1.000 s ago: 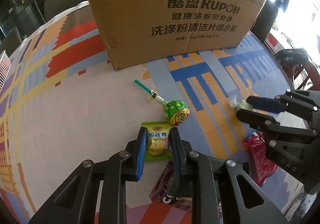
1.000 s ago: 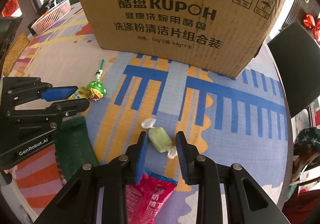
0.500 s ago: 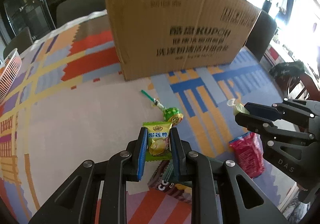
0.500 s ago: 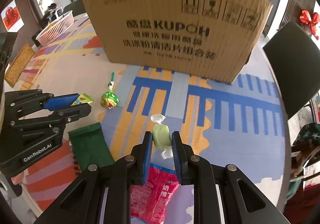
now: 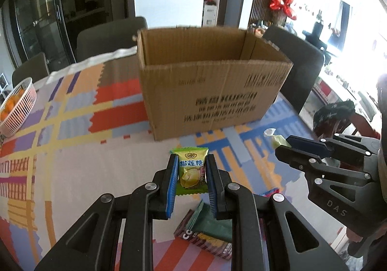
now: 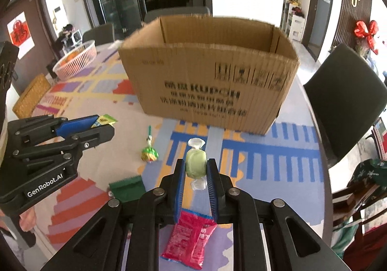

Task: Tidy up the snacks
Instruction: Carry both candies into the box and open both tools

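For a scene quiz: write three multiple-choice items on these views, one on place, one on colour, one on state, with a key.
1. Where is the lollipop?
A. On the table, before the box
B. In the box
C. In the basket

2. What colour is the packet nearest the right camera?
A. Blue
B. Red
C. White

3. What does the left gripper hold?
A. Nothing
B. The lollipop
C. A durian candy

Key: 1 A, it lies on the cloth in front of the box. 2 B, the red packet lies under the right gripper. 3 C, its pads clamp the durian candy.
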`<state>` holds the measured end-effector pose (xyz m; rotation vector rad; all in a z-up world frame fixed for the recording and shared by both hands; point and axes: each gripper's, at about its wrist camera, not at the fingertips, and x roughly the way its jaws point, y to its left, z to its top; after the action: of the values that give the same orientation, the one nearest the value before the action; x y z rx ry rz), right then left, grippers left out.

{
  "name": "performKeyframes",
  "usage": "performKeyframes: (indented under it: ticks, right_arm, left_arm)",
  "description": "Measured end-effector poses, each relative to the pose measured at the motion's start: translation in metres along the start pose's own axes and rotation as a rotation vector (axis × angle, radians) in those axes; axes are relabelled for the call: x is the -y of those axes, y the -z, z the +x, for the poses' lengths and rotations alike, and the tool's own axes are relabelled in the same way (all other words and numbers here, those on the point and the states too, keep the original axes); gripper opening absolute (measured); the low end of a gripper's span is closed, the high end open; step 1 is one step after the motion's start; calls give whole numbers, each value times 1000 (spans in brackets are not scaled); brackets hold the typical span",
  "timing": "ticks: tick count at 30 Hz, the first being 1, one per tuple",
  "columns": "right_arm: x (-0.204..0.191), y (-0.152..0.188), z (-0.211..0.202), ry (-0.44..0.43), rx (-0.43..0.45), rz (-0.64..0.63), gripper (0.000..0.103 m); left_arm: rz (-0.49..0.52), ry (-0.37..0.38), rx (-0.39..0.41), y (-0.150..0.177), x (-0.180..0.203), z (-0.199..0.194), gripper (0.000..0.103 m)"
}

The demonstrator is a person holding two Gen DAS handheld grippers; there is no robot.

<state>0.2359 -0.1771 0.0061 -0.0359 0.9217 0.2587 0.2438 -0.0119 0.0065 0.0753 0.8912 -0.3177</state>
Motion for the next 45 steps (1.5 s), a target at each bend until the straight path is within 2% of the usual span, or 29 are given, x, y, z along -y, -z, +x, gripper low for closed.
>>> performKeyframes:
  ticks: [10,21,32,45]
  right_arm:
    - [8,-31,-36,12,117,28,19]
    - [17,-73,-62,15,225,49,19]
    - [19,-102,-64,8,260,44,19]
    - [29,-129,-36,27,241,37,19]
  left_arm:
    - [16,4,96,-38,9,-28,23]
    - [27,-1,152,-77,11,-38,23]
    - [40,4,167,-109,8,-30,23]
    - [36,-17,139,-136,5,2,24]
